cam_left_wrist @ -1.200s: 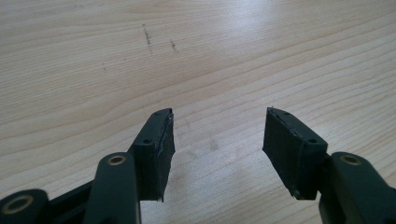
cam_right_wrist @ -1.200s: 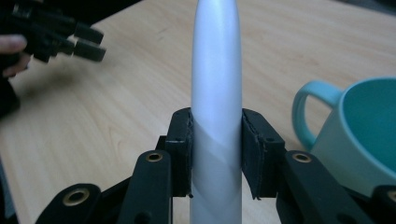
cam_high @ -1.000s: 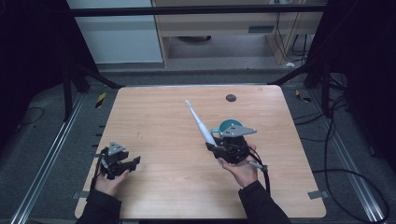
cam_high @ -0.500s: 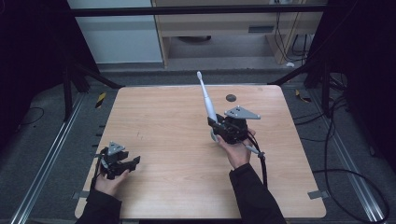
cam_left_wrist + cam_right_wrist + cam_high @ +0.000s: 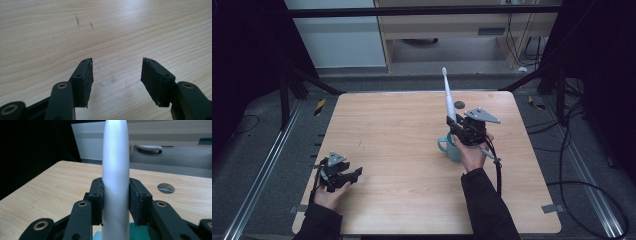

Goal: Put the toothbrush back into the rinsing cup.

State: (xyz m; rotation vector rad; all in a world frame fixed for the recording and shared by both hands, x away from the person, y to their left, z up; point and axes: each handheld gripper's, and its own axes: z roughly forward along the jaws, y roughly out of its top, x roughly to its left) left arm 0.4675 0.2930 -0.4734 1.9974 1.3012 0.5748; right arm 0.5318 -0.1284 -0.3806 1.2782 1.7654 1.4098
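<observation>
High view: pale wood-grain table [image 5: 402, 135], rounded corners, w/ a small dark round grommet [image 5: 459, 104] near the far edge. Right gripper [image 5: 462, 127] is clamped on a slim white electric toothbrush [image 5: 447, 97], smooth plastic, tapering to a small brush head that points up and away; it sits just above a teal mug [image 5: 451, 147] w/ handle to the left, brush base right at the mug's mouth, though whether it's inside the rim is hard to tell. Left gripper [image 5: 347, 176] rests low near the table's near-left corner, grey three-cornered plate on top. Left gripper view: black jaws spread wide w/ nothing between them, ribbed rubbery pads [image 5: 87, 81], bare wood below w/ a few faint dark scuffs. Right gripper view: both pads [image 5: 98, 201] press the toothbrush's [image 5: 115, 182] matte white body, upright, teal mug [image 5: 135, 232] edge below, metal-ringed grommet [image 5: 165, 187] beyond. No readable writing or logo anywhere.
</observation>
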